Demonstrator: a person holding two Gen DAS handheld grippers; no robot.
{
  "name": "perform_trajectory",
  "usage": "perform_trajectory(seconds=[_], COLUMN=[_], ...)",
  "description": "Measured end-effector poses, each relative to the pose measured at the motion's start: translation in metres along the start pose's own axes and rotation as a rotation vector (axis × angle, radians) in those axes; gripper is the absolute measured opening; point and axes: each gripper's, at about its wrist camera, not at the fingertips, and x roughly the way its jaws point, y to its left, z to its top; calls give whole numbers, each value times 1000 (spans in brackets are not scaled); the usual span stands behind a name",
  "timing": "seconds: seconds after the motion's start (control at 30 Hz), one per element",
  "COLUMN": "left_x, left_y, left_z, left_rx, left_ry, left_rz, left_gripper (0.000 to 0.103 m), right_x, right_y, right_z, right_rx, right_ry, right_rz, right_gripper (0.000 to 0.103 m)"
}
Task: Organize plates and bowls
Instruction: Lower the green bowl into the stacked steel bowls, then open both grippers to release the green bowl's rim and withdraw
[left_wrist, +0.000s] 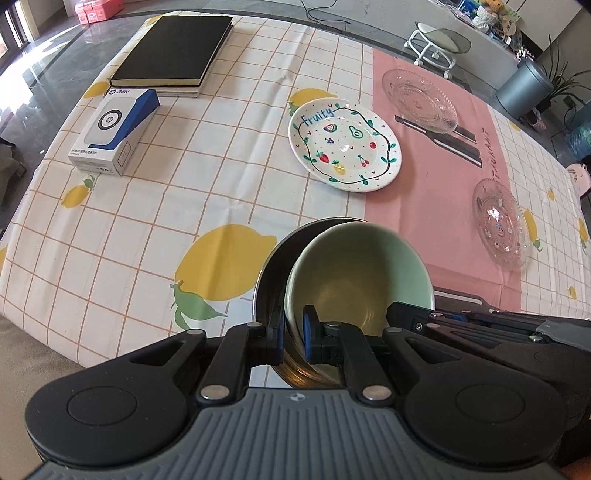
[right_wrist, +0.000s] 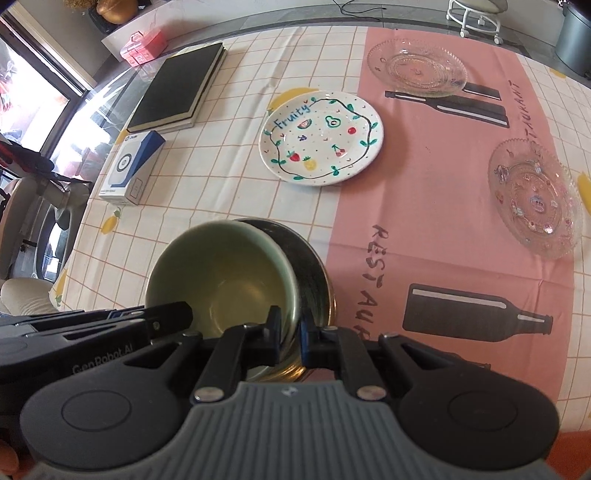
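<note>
Carrying nested green bowl (left_wrist: 354, 273) and steel bowl (left_wrist: 273, 273), left tool (left_wrist: 293, 332) and right tool (right_wrist: 290, 332) each clenched on the rims; next, setting down on the counter (left_wrist: 147, 221).

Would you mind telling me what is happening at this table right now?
A person holds two nested bowls, a green bowl inside a metal bowl, with both grippers. The left gripper and right gripper each clamp the rims, jaws shut. The fruit plate and two glass plates wait on the tablecloth.
</note>
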Motion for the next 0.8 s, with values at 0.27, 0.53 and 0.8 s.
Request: perform_trajectory(seconds=[0.27, 0.53, 0.8], left_x=[9, 11, -1], left_y=[1, 9, 13], left_z=[2, 4, 7], left_rx=[18, -41, -55], left_ry=[31, 78, 63], left_rz=[27, -47, -83], left_gripper=[12, 18, 19], right_x=[15, 17, 15], right_y=[1, 5, 10], right_z=[4, 4, 5], right_rx=[-9, -49, -95], right_ry=[31, 10, -6], right_rz=[-19, -56, -77], right_gripper=[6, 6, 11])
